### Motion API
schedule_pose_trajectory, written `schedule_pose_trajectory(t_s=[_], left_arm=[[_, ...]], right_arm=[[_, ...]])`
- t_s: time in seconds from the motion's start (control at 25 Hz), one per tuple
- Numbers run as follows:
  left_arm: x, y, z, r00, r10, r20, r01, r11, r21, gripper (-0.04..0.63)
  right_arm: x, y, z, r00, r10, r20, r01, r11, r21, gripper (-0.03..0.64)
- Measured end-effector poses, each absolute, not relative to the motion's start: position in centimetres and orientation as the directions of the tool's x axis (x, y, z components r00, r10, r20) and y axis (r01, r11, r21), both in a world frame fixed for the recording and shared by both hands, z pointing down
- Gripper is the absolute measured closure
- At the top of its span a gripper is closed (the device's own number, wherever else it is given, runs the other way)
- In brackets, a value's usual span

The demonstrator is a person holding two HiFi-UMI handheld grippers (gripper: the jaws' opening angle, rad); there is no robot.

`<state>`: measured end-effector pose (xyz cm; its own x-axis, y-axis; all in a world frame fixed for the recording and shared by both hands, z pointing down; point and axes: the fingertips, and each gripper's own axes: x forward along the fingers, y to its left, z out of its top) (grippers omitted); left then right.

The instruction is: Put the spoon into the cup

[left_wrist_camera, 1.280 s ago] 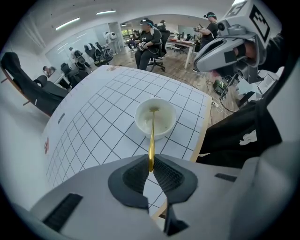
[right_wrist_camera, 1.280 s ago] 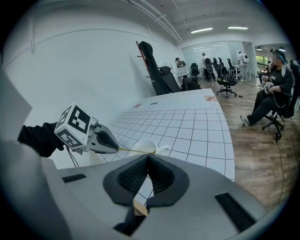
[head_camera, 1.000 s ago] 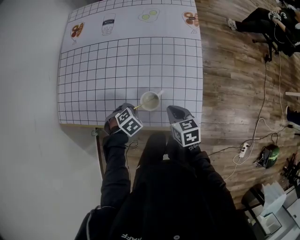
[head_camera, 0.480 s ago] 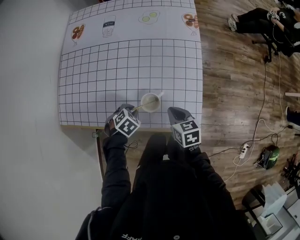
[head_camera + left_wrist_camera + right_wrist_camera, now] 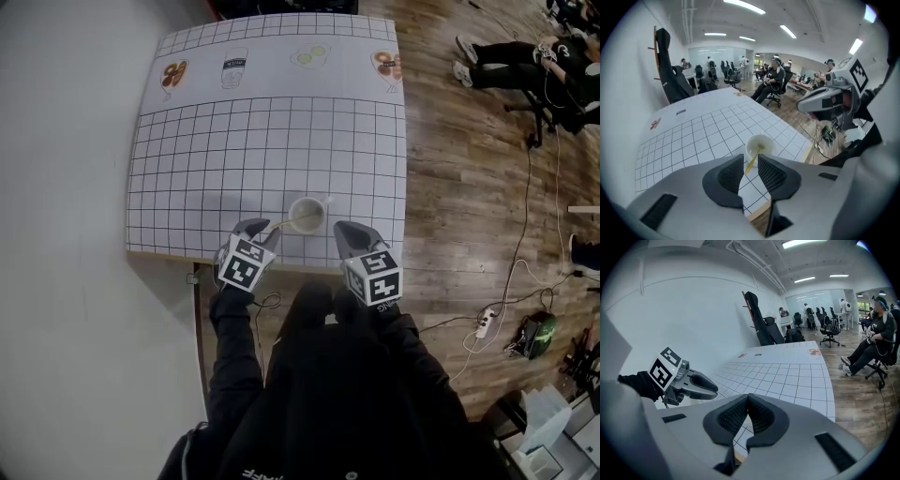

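A pale cup [image 5: 307, 215] stands on the gridded table mat [image 5: 234, 150] near its front edge. The yellow spoon [image 5: 281, 225] rests inside it, its handle leaning out toward the lower left. My left gripper [image 5: 255, 230] hovers just left of the cup. Its jaws have just been opening and stand apart; in the left gripper view the spoon handle [image 5: 752, 161] shows through the gap above the cup [image 5: 759, 146], untouched by the pads. My right gripper [image 5: 349, 232] hangs right of the cup, and in its own view [image 5: 748, 397] the jaws are shut on nothing.
Food pictures [image 5: 234, 67] are printed along the mat's far edge. The table's front edge lies right under both grippers. Wooden floor [image 5: 469, 187] runs along the right, with a power strip and cables [image 5: 486, 323] and seated people [image 5: 506, 56] further off.
The left gripper has let go of the spoon handle, rolled and lifted back from the cup. The spoon stays leaning in the cup. The right gripper has risen a little.
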<state>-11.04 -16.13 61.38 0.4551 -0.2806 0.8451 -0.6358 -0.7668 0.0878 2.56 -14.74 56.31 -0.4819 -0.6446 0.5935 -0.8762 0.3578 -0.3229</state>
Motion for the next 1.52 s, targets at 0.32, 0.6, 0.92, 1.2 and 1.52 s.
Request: schedule_pose_trajectory(t_s=[0.32,0.6,0.92,1.2,1.52], left_arm=[[-9.2,-17.9,52.1,0.602,-0.500,0.623,-0.721,-0.675,0.155,0.528],[-8.6,-18.0,45.8,0.641,-0.625,0.445,-0.746,-0.643,0.171,0.557],[-9.1,-18.0,39.3,0.596,-0.755,0.275,-0.801,-0.582,0.140,0.561],[-9.7,-18.1,37.9,0.569,-0.785,0.243,-0.822,-0.553,0.138,0.561],[-9.6,-18.1,37.9,0.568,-0.787,0.241,-0.822,-0.553,0.134,0.561]], right_arm=[[0.7,-16.1,48.8,-0.496,-0.726,0.476,-0.868,0.417,-0.269,0.595],[-0.1,-16.9,42.3,-0.484,-0.799,0.357,-0.875,0.448,-0.184,0.595],[-0.7,-17.1,37.4,-0.471,-0.847,0.246,-0.882,0.455,-0.121,0.595],[-1.6,-17.3,35.3,-0.471,-0.859,0.202,-0.882,0.463,-0.088,0.595],[-1.8,-17.6,34.9,-0.475,-0.862,0.179,-0.880,0.469,-0.075,0.595]])
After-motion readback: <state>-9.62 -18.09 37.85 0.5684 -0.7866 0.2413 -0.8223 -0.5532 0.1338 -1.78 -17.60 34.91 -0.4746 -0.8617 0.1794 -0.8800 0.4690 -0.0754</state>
